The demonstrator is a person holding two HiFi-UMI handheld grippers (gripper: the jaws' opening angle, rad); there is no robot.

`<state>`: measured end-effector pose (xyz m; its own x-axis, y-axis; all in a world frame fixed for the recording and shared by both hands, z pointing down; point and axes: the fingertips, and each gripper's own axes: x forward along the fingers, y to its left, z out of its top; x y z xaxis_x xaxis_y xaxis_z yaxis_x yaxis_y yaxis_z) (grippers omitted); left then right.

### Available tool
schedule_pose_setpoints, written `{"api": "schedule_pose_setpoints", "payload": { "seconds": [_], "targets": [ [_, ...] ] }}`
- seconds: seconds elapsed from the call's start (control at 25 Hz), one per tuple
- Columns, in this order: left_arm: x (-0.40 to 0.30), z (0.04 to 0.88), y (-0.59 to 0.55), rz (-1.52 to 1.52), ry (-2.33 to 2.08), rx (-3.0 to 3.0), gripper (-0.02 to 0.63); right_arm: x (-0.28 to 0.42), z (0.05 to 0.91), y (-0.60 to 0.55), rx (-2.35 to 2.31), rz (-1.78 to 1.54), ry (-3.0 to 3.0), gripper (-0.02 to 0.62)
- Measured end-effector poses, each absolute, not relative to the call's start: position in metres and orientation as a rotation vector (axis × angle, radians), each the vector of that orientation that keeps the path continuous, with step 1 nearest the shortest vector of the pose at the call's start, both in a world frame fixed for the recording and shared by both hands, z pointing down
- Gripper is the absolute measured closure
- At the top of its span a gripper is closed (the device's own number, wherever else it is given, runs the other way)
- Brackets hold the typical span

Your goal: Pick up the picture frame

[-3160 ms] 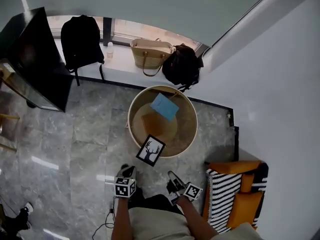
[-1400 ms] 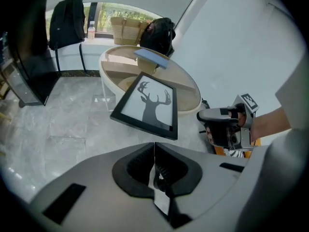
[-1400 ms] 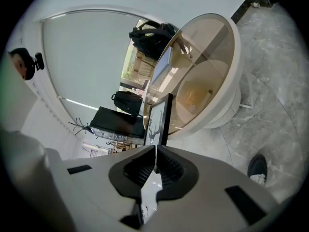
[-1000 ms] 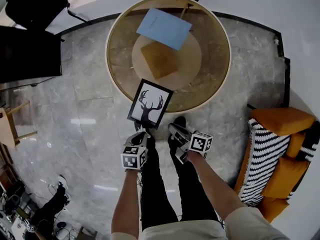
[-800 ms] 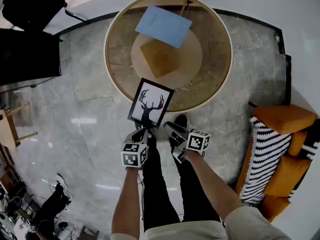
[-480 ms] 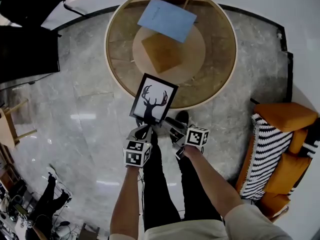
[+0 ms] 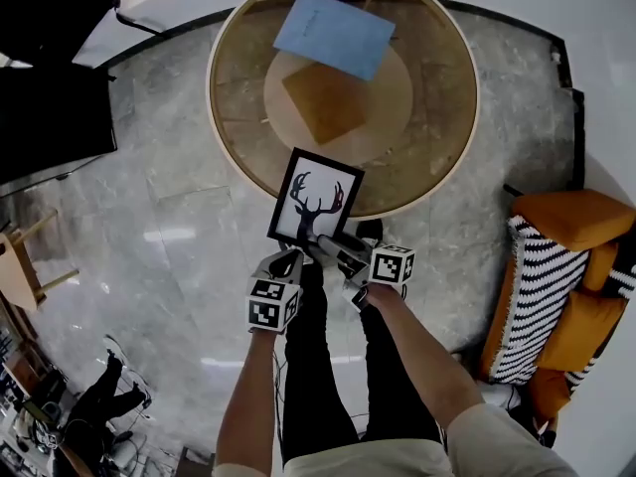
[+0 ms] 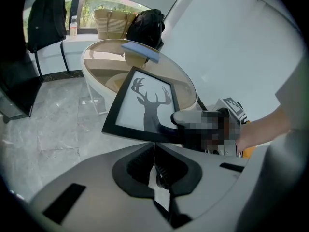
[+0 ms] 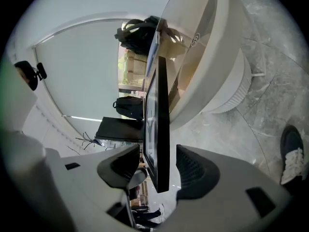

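While the right gripper (image 7: pixel 320 245) has just been opening, its jaws stand wide either side of the picture frame (image 7: pixel 316 199), w/o pressing it. Frame, black w/ a deer silhouette, sticks out tilted past the near edge of the round table (image 7: pixel 437 117). Left gripper (image 7: pixel 289 258): jaws together, empty, just beside the frame's near corner.

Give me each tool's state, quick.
Left tool: shut, empty.
Right tool: open, jaws just opened, straddling the picture frame edge, not gripping.

Black trousers (image 7: pixel 323 366), pale short sleeves (image 7: pixel 487 443)
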<state>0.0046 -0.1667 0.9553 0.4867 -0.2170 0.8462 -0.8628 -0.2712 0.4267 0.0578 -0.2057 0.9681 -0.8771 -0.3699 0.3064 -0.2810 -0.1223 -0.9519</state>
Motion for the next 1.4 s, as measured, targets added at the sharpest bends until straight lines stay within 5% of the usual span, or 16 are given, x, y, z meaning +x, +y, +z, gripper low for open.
{"api": "schedule_pose_setpoints", "payload": {
  "seconds": [1.28,1.4],
  "targets": [
    [-0.004,0.95,-0.157,0.794,-0.732,1.84,0.586,0.007,0.97,-0.225,-0.53,-2.135,1.781,0.368],
    [-0.008,0.95,-0.159,0.755,-0.755,1.81,0.586,0.007,0.97,-0.227,-0.556,-2.128,1.766,0.434]
  ]
}}
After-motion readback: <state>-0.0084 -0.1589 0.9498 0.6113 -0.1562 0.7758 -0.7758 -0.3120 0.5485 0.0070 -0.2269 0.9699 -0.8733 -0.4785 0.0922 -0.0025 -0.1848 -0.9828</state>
